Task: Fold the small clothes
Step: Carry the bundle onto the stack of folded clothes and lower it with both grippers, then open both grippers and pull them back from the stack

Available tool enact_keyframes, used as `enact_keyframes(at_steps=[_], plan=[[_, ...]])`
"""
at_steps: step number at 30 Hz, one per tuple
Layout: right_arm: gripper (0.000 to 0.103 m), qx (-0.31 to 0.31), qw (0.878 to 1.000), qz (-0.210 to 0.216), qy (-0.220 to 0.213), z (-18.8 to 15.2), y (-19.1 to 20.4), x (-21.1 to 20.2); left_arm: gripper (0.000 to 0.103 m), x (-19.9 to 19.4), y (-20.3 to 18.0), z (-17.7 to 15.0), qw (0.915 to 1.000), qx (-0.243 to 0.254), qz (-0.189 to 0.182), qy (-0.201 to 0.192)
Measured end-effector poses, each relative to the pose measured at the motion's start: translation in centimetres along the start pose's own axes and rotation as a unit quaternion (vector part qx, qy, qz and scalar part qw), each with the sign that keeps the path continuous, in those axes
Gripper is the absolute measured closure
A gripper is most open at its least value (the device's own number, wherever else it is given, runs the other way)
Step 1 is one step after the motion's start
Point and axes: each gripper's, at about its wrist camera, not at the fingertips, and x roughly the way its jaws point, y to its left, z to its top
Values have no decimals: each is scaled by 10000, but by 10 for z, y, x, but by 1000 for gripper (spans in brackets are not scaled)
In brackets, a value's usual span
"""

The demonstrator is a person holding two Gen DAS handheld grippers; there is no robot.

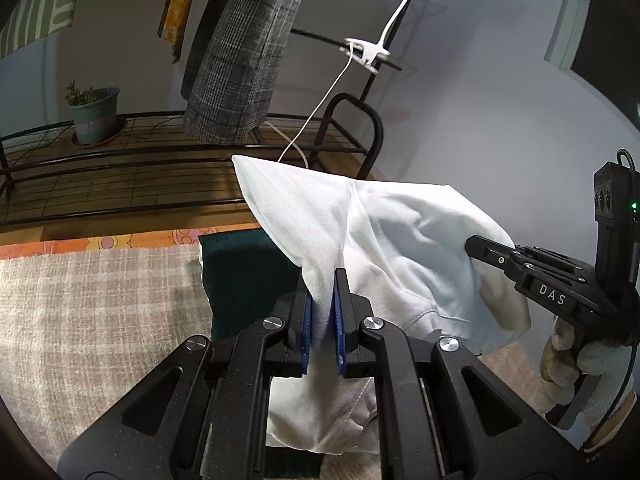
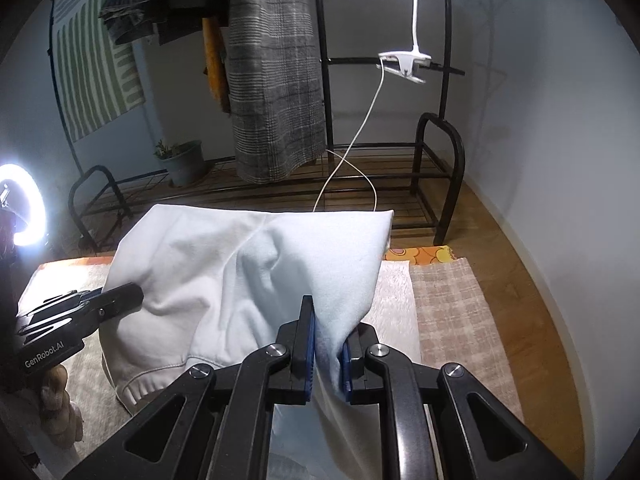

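My left gripper (image 1: 322,312) has its fingers clamped on a fold of the white garment (image 1: 384,240), and my right gripper (image 2: 329,350) pinches another fold. The garment hangs between them above the checked cloth (image 1: 100,300). Behind stands a black rack (image 2: 440,152) with a plaid coat (image 2: 276,80).

White garment (image 1: 384,240), bunched, held aloft — cuffed hem hanging low

Black fingers (image 1: 298,320), blue pads (image 2: 311,356)
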Motion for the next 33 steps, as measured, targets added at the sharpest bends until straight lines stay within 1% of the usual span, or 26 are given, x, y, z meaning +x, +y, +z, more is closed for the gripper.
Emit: enact_keyframes(at_steps=[4, 6, 7, 9, 10, 11, 20, 27, 33], plan=[[95, -87, 9999, -88, 99, -3, -2, 16, 96, 13, 3, -4, 9998, 6, 177, 114], [92, -131, 9992, -333, 197, -5, -2, 22, 95, 16, 5, -6, 9994, -2, 277, 190], [89, -122, 9989, -402, 228, -4, -2, 24, 92, 16, 5, -6, 9993, 3, 316, 221], [78, -32, 9983, -514, 265, -5, -6, 22, 85, 12, 5, -7, 9991, 21, 373, 198], [72, 17, 9981, -559, 247, -5, -9, 20, 76, 9, 5, -7, 9991, 15, 389, 180], [72, 56, 9981, -569, 230, -5, -10, 17, 71, 6, 5, -7, 9992, 9, 376, 159], [72, 175, 9985, -504, 80, -7, -7, -27, 70, -36, -6, -10, 9989, 223, 422, 29], [72, 187, 9986, -482, -139, -7, 13, -85, 70, -94, -23, -11, 9986, 348, 360, -180], [72, 220, 9978, -479, -395, -6, 34, -143, 70, -156, -34, -15, 9980, 417, 246, -414]])
